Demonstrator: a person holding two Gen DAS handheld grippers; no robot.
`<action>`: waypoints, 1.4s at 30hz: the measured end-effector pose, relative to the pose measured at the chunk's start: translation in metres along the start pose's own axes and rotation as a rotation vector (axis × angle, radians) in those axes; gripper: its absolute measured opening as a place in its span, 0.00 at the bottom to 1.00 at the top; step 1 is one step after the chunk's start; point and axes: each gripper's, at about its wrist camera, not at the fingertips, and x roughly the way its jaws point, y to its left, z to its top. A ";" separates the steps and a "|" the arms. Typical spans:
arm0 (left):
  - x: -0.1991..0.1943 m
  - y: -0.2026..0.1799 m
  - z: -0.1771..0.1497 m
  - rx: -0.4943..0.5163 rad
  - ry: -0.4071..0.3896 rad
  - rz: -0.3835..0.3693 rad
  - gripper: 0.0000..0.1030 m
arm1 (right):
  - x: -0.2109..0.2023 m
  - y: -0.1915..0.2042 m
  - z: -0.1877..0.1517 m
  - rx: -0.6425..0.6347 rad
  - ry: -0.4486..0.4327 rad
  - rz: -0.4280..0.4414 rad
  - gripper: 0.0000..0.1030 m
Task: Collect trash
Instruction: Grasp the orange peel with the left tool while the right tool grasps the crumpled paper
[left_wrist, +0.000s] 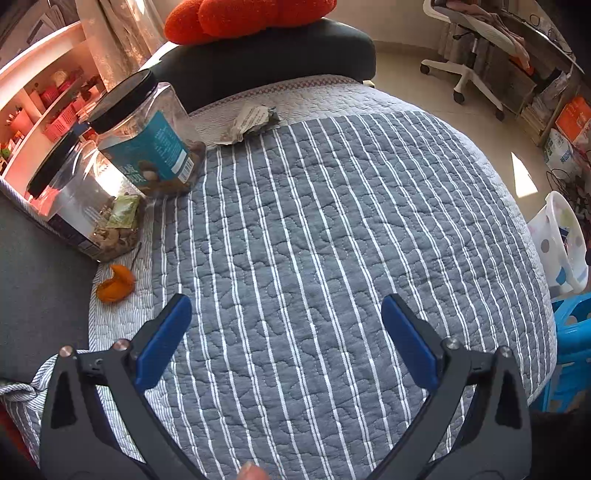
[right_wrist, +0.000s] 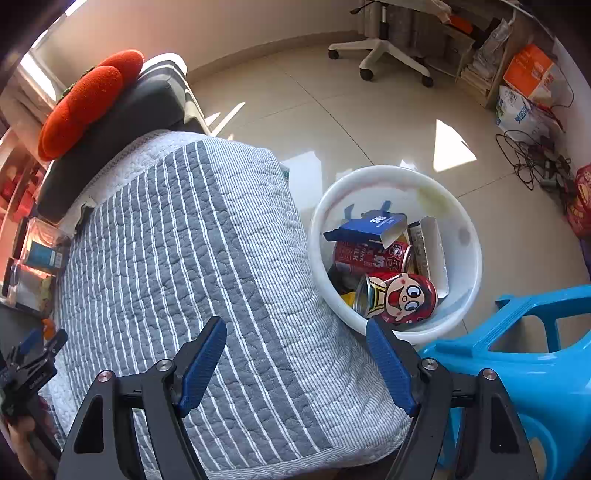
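Both grippers empty above a quilted, striped bed cover.

The left gripper (left_wrist: 286, 314) and right gripper (right_wrist: 295, 336) hover with ribbed blue jaws spread wide, holding nothing. A crumpled paper wrapper (left_wrist: 251, 123) lies at the quilt's (left_wrist: 332, 240) far edge; a curled orange peel (left_wrist: 116, 284) sits at its left edge beside two clear, black-lidded plastic jars (left_wrist: 147, 140). The round white bin (right_wrist: 465, 236), off the right edge, holds red cans (right_wrist: 397, 297) and a blue carton (right_wrist: 369, 227).

Grey white-striped quilt (left_wrist: 332, 240) — white bin (right_wrist: 469, 229) — red cans (right_wrist: 399, 299).
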 end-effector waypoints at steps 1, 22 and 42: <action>0.004 0.013 0.000 -0.022 0.005 0.018 0.99 | 0.003 0.008 0.000 -0.008 0.005 0.004 0.77; 0.102 0.166 -0.007 -0.185 0.086 0.126 0.58 | 0.067 0.118 0.000 -0.163 0.097 -0.014 0.77; 0.034 0.139 -0.007 -0.243 0.030 -0.136 0.14 | 0.076 0.212 0.010 -0.288 0.031 0.054 0.77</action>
